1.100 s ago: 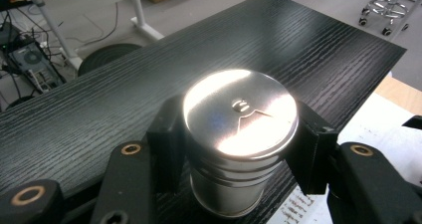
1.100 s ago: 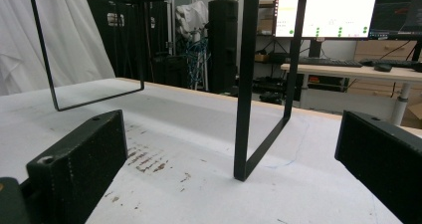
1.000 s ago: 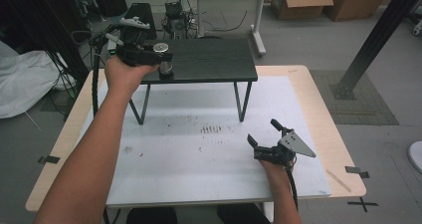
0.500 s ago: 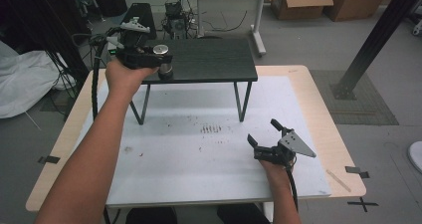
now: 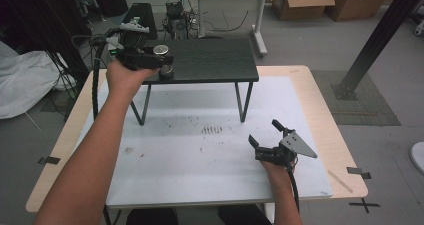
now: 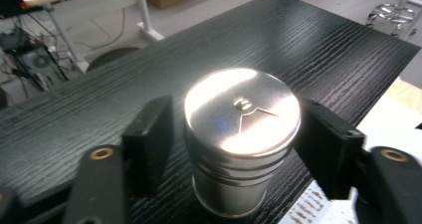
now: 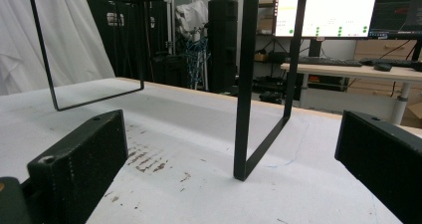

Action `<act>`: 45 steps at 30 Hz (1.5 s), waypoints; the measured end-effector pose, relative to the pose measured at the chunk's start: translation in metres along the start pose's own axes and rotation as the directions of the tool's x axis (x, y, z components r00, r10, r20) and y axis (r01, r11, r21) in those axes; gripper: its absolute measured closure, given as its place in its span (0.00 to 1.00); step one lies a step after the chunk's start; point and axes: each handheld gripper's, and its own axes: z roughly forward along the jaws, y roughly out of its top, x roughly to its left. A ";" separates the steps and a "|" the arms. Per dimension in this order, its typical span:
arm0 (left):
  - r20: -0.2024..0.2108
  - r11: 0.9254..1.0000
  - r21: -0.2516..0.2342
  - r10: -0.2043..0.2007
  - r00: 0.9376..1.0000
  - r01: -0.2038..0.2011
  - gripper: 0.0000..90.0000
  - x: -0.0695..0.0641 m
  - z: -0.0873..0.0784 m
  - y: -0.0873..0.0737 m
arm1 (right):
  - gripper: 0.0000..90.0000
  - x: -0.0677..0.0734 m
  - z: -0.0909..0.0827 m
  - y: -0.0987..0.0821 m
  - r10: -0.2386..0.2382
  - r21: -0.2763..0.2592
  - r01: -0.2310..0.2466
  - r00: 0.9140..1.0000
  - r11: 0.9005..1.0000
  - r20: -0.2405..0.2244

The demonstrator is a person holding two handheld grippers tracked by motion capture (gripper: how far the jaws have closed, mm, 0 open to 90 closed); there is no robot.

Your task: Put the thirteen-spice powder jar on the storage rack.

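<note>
Metal canister [image 6: 242, 147] stood upright near front-left edge of black raised shelf [image 5: 215, 60], between spread jaws of left gripper [image 6: 234, 149]; small gaps both sides. Right gripper [image 5: 267, 140] spread, empty, well apart on white mat [image 5: 200, 155]

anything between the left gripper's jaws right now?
Yes: a metal can stands upright between them on the black shelf, with slim gaps on both sides, per the left gripper view.

Left gripper [image 5: 162, 65] reaches far forward, jaws parted; right gripper [image 5: 265, 135] rests low, jaws wide.
</note>
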 end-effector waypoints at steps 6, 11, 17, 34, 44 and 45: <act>-0.005 1.000 -0.020 0.007 1.000 -0.007 0.30 -0.001 -0.005 0.000 | 0.00 0.000 0.000 0.000 0.001 0.001 -0.001 1.000 1.000 0.000; -0.002 0.999 -0.041 -0.007 1.000 0.007 0.23 -0.002 -0.010 -0.002 | 0.00 0.000 0.000 0.000 0.002 -0.001 -0.002 1.000 1.000 0.000; -0.023 0.998 -0.058 0.001 1.000 -0.002 0.20 -0.004 -0.019 -0.002 | 0.00 0.000 0.000 0.000 0.001 0.001 -0.001 1.000 1.000 0.000; 0.001 0.986 -0.169 -0.008 1.000 0.008 0.14 -0.007 -0.050 -0.012 | 0.00 0.000 0.000 0.000 -0.001 0.000 0.001 1.000 1.000 -0.001; -0.029 0.970 -0.241 -0.032 0.999 0.025 0.05 -0.003 -0.067 -0.031 | 0.00 0.000 0.000 0.000 -0.003 -0.001 0.003 1.000 1.000 -0.001; -0.028 0.966 -0.258 -0.032 0.999 0.024 0.04 -0.002 -0.069 -0.033 | 0.00 0.000 0.000 0.000 -0.003 -0.001 0.003 1.000 1.000 -0.001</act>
